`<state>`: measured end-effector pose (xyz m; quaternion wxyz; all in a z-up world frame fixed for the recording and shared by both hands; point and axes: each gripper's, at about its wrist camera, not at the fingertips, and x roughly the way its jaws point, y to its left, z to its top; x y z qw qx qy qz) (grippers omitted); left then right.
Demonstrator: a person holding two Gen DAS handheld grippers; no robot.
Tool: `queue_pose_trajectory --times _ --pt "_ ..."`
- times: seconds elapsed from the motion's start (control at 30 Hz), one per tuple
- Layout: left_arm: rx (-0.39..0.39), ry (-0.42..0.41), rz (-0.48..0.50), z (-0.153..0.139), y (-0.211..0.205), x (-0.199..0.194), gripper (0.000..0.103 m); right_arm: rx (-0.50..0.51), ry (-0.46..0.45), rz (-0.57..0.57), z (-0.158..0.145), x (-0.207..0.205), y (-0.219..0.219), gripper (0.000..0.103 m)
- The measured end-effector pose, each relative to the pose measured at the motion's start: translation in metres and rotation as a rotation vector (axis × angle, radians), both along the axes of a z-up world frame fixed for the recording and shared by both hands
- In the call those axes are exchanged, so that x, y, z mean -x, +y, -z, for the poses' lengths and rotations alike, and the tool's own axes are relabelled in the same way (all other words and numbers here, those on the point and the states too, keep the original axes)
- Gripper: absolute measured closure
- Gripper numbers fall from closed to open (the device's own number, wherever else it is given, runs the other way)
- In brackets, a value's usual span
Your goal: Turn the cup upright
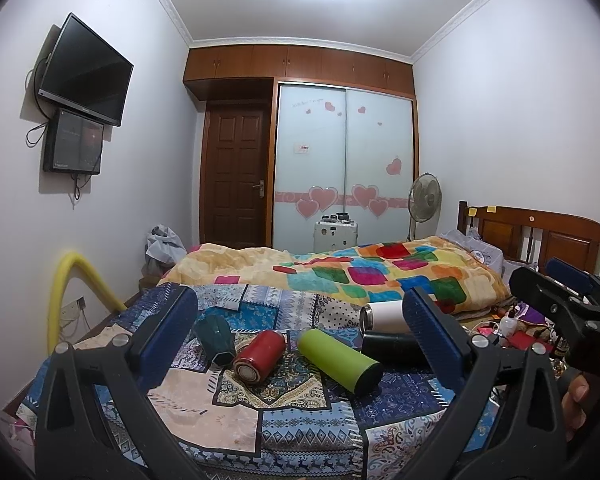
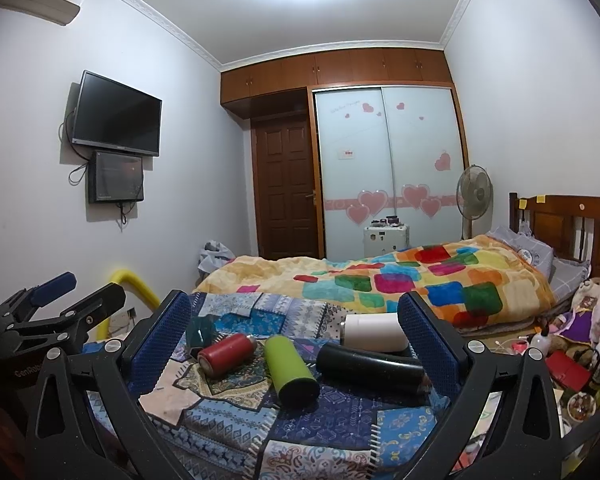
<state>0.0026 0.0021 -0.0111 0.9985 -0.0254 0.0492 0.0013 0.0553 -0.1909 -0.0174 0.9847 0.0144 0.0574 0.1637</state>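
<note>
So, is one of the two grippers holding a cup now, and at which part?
Nothing is held. The left gripper and the right gripper are both open above the patterned cloth, and the red cup and green cup lie untouched on their sides.

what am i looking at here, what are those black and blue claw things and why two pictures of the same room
The claws are two handheld grippers, one in each of a person's hands; no robot arm. Each carries a fisheye camera looking along its fingers, hence two pictures. One shows the left gripper, the other the right gripper. Both are open and hold nothing. On the patterned blanket five cups lie on their sides: dark green cup, red cup, lime cup, black cup, white cup.
</note>
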Motion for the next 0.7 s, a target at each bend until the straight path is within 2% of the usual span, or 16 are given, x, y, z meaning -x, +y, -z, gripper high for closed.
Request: queue_pose_trajectory --times 0.7 --pt "-0.005 -0.007 0.004 -0.0074 -0.0047 -0.0004 0.0 -0.001 0.0 0.001 -0.0007 0.0006 -0.0005 0.0"
